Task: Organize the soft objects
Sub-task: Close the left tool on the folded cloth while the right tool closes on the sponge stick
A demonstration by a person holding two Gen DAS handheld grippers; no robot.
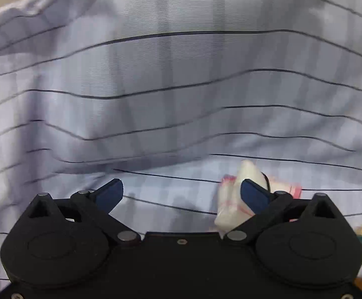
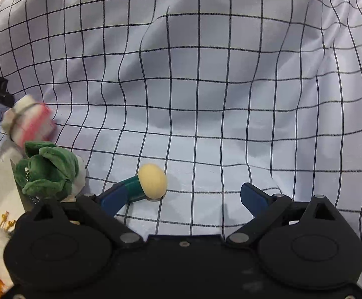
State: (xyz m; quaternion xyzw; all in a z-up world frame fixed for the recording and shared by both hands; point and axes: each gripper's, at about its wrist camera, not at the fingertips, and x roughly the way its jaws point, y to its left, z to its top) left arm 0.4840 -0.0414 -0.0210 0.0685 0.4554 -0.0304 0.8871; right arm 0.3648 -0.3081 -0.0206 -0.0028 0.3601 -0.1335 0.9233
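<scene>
Both tools gape wide; only the right view shows the green plush point(image 2: 48, 172).

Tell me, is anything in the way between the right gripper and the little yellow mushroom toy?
Nothing visible blocks it. The right gripper is open, and the mushroom toy lies on the checked cloth right at its left fingertip. The green plush sits off to the left, not between them.
</scene>
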